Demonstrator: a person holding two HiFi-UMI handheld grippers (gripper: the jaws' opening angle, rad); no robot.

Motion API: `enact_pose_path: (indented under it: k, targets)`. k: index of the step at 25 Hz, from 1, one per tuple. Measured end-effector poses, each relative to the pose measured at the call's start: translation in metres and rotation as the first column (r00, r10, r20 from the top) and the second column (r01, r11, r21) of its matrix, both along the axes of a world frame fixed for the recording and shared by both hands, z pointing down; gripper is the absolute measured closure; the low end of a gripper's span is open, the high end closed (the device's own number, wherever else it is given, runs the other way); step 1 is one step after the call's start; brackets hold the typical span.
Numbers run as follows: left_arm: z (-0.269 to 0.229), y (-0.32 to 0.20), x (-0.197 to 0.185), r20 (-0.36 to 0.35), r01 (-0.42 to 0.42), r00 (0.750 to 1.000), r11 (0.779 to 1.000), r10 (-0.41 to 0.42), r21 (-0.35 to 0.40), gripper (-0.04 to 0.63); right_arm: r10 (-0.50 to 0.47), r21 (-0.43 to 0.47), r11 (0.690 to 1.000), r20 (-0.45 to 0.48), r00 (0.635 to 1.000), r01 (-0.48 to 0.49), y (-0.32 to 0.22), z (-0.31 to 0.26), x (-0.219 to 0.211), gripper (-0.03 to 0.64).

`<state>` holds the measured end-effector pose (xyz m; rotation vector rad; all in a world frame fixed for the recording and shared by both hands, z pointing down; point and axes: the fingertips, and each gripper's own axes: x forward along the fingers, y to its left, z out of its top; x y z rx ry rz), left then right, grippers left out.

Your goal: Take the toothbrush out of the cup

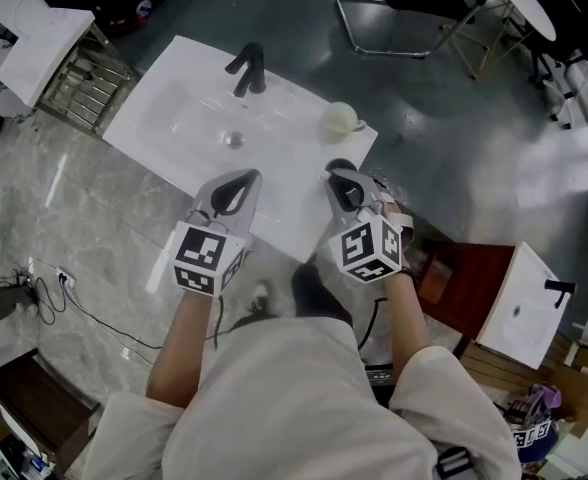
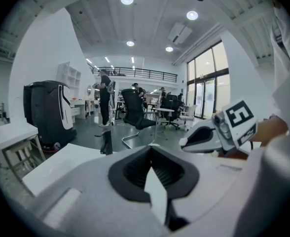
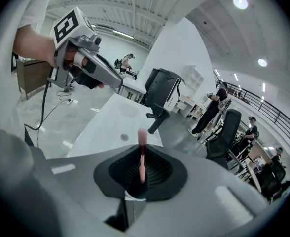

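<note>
A white cup [image 1: 340,119] stands at the back right corner of the white sink top [image 1: 169,118], and I see nothing sticking out of it. My right gripper [image 1: 340,176] hovers over the sink's front edge, below the cup. In the right gripper view the gripper [image 3: 141,149] is shut on a pink toothbrush [image 3: 142,138], whose head pokes out past the jaw tips. My left gripper [image 1: 242,182] hangs beside it over the front edge. Its tips meet in the left gripper view [image 2: 152,149], with nothing between them.
A black faucet [image 1: 247,68] rises at the back of the basin, with the drain [image 1: 234,140] in front of it. A metal rack [image 1: 84,88] stands to the left, a chair [image 1: 404,13] behind, and a second small sink [image 1: 522,308] to the right. Cables [image 1: 44,293] lie on the floor.
</note>
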<state>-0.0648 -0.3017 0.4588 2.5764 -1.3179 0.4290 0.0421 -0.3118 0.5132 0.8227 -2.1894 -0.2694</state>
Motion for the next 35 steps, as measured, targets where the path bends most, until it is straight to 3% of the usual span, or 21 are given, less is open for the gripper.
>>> enact_pose_path:
  k: [17,27,35]
  targets:
    - [-0.052,0.060,-0.004,-0.013,-0.059,0.998,0.990,0.061,0.129,0.594,0.143,0.120,0.980,0.144,0.979,-0.161,0.056,-0.083,0.011,0.591]
    - [-0.084,0.099,-0.005,0.057,-0.132,0.991,0.965,0.122,0.227,0.594,0.221,0.118,0.956,0.301,0.927,-0.267,0.101,-0.126,0.013,0.591]
    - [-0.104,0.130,-0.008,0.097,-0.183,0.982,0.940,0.161,0.287,0.594,0.261,0.112,0.935,0.431,0.864,-0.338,0.143,-0.157,0.021,0.591]
